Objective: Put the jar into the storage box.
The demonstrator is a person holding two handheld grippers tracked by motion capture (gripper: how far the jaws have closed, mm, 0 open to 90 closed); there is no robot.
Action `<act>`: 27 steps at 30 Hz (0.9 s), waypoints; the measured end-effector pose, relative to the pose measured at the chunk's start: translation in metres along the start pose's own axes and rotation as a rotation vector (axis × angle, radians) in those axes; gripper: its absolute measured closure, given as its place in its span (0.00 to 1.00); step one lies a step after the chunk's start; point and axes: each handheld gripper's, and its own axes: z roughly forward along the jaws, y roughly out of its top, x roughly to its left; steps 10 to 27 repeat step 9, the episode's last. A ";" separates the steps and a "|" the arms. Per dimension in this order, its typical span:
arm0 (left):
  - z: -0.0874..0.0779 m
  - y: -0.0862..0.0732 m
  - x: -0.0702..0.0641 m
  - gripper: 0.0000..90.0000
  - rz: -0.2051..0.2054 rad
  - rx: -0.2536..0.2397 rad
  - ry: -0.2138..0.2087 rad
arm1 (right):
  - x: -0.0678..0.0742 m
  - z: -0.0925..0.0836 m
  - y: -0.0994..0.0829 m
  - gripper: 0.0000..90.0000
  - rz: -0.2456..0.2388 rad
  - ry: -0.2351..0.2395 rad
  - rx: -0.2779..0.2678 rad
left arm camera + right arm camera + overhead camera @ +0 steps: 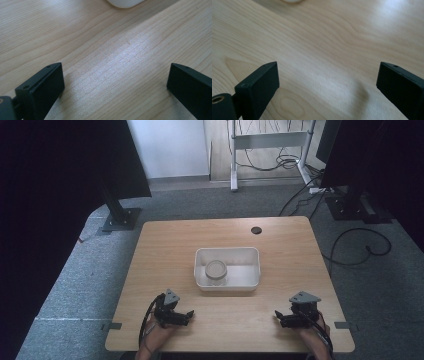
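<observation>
Here I rest both hand-held grippers, left and right, jaws apart on the surface, the jar in the tub ahead, nearer the left.

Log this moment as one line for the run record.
left gripper: open, empty, low over table | right gripper: open, empty | jar: inside white tray, untouched

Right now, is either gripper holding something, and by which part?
Nothing is held. The left gripper and the right gripper are open over the bare wooden table.
</observation>
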 end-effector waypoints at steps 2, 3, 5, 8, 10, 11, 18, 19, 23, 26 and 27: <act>0.000 0.000 0.000 0.01 0.000 0.000 -0.001 | -0.001 0.001 -0.004 0.05 0.003 -0.005 0.018; 0.000 0.000 0.000 0.01 0.000 0.001 0.000 | -0.001 0.001 -0.005 0.05 0.005 -0.005 0.022; 0.000 0.000 0.000 0.01 0.000 0.000 0.000 | -0.002 0.000 -0.007 0.05 0.021 0.005 0.018; 0.000 0.000 0.000 0.01 0.000 0.000 0.000 | -0.003 0.000 -0.008 0.04 0.035 0.012 0.015; 0.000 0.000 0.000 0.01 0.000 0.001 0.000 | -0.003 0.000 -0.009 0.04 0.042 0.017 0.013; 0.000 0.000 0.000 0.01 0.000 0.001 0.000 | -0.003 0.000 -0.009 0.04 0.042 0.017 0.013; 0.000 0.000 0.000 0.01 0.000 0.001 0.000 | -0.003 0.000 -0.009 0.04 0.042 0.017 0.013; 0.000 0.000 0.000 0.01 0.000 0.001 0.000 | -0.003 0.000 -0.009 0.04 0.042 0.017 0.013; 0.000 0.000 0.000 0.01 0.000 0.001 0.000 | -0.003 0.000 -0.009 0.04 0.042 0.017 0.013; 0.000 0.000 0.000 0.01 0.000 0.001 0.000 | -0.003 0.000 -0.009 0.04 0.042 0.017 0.013; 0.000 0.000 0.000 0.01 0.000 0.001 0.000 | -0.003 0.000 -0.009 0.04 0.042 0.017 0.013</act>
